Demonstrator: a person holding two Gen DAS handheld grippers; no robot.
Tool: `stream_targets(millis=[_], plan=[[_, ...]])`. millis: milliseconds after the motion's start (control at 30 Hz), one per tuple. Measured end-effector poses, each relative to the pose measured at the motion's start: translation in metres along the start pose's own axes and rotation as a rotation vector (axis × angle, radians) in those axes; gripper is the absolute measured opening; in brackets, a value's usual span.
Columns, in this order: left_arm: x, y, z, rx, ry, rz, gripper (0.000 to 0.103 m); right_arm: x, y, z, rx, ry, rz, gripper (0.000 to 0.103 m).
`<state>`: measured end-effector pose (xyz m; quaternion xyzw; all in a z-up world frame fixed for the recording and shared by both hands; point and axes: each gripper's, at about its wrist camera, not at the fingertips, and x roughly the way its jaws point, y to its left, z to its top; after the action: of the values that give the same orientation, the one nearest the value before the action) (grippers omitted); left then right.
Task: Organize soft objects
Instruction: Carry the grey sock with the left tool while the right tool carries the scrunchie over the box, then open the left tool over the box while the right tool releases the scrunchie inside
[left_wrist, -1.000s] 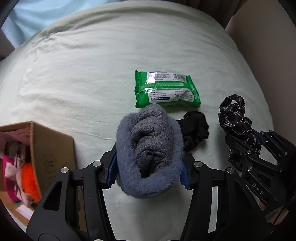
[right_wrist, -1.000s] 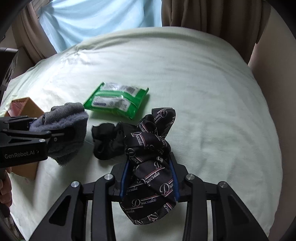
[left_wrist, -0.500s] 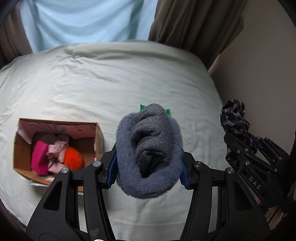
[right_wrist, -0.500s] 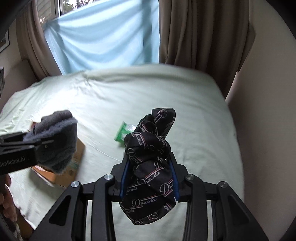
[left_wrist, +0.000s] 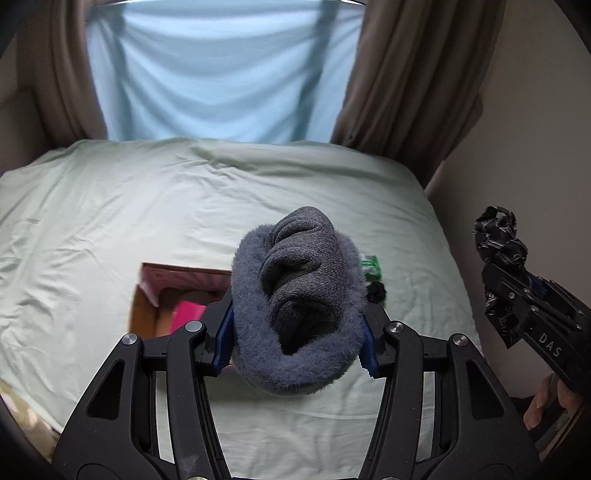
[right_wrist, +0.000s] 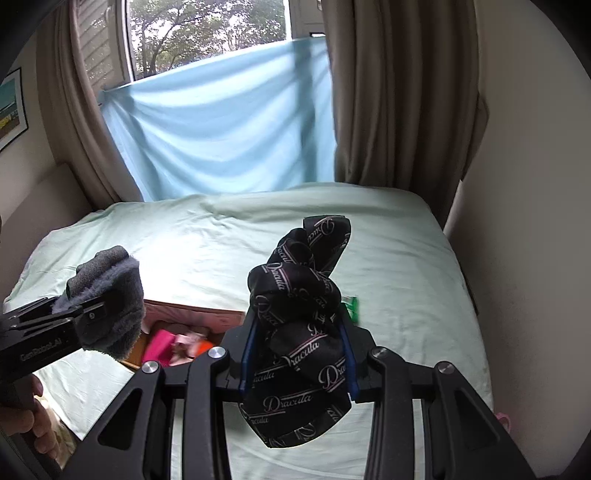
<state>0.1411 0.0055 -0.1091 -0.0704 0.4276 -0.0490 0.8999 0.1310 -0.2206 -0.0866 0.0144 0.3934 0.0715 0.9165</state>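
Grey fuzzy sock bundle (left_wrist: 299, 314): we are holding it clamped between the blue pads of the left hand-held gripper (left_wrist: 297, 338), raised above the bed (left_wrist: 110, 221). Jaws are closing only to the bundle's width. Right hand-held gripper (right_wrist: 297, 354) is pinching a knotted black printed cloth (right_wrist: 299, 332) lettered "Dracula", also in the air. Below us, a cardboard box (right_wrist: 192, 314) is sitting on the sheet, holding pink and orange soft items. We are seeing a green packet (left_wrist: 371, 266) and a small black item (left_wrist: 376, 292) lying just beside each other, right of the box.
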Motion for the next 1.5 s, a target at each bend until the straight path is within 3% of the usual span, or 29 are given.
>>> stream_targets(millis=[433, 800, 1267, 1500], plan=[[-0.008, 0.130, 0.003, -0.051, 0.029, 0.041, 0.050, 0.030, 0.120, 0.000, -0.032, 0.029, 0.062, 0.034], [0.058, 0.209, -0.006, -0.064, 0.167, 0.064, 0.050, 0.107, 0.186, -0.002, 0.009, 0.176, 0.118, 0.034], [0.171, 0.225, -0.019, -0.074, 0.371, 0.089, 0.050, 0.228, 0.193, -0.026, 0.099, 0.483, 0.170, 0.034], [0.231, 0.226, -0.020, -0.087, 0.485, 0.072, 0.050, 0.285, 0.167, -0.045, 0.140, 0.659, 0.135, 0.034]])
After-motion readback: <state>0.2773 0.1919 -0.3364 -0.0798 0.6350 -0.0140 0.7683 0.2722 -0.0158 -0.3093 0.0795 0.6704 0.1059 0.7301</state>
